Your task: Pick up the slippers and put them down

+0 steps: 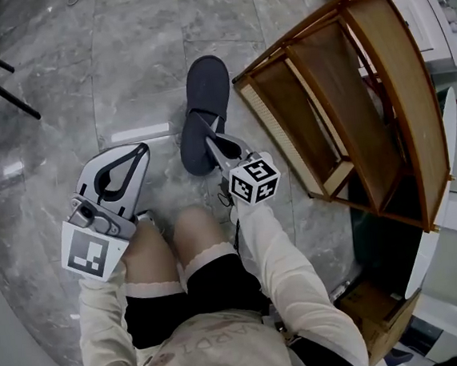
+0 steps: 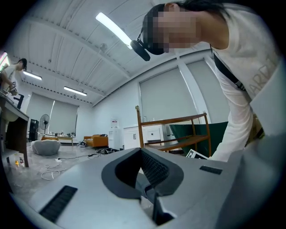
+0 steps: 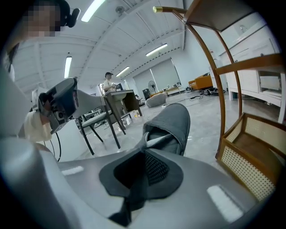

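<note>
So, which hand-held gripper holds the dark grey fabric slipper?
The right hand-held gripper: its jaws pinch the edge of the dark grey fabric slipper. The left hand-held gripper is shut on nothing.

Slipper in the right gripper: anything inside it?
The slipper shows only pale lining at its opening, with nothing lying there. Its toe end is closed over, so the inside there is unseen. The right gripper pinches its heel edge.

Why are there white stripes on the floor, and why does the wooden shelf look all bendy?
Head view: the glossy floor throws back light as white glare bars. Right gripper view: the wide-angle lens bows the wooden shelf posts and darkens the corners; the slipper looks sharp.
</note>
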Available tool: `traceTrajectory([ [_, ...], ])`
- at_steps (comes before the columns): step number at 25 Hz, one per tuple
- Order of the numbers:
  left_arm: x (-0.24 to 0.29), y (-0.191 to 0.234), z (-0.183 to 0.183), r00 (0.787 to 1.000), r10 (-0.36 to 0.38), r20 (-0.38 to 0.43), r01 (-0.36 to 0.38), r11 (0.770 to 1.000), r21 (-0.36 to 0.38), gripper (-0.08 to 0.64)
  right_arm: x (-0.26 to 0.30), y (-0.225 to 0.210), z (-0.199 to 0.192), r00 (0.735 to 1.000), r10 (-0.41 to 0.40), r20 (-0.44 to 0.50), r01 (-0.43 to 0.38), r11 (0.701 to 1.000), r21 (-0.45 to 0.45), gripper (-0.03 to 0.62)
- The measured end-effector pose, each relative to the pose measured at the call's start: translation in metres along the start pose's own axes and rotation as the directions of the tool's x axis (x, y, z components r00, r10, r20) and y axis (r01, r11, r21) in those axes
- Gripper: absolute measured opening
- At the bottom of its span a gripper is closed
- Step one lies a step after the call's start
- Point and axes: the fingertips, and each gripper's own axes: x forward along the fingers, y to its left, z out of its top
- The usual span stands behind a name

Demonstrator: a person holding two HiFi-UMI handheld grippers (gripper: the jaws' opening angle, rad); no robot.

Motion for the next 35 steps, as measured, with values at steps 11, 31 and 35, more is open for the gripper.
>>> traceTrajectory([
  [11, -0.002, -0.008, -0.073, 1.000, -0.010, 0.020, 0.009, 0.997, 0.079, 0.003, 0.034, -0.044, -0.079, 1.000, 0.006, 0.018, -0.006, 1.000, -0.006, 0.019],
  [31, -0.012, -0.012, -0.106, 1.000, 0.021, -0.010, -0.021, 0.997, 0.069, 0.003, 0.060, -0.091, -0.197, 0.984, -0.036, -0.175, 0.064, 0.986, 0.157, 0.020],
  [35, -0.014, -0.016, -0.110, 1.000, 0.019, -0.015, -0.018, 0.998, 0.066, 0.003, 0.064, -0.101, -0.222, 0.971, -0.058, -0.232, 0.104, 0.977, 0.188, 0.020],
])
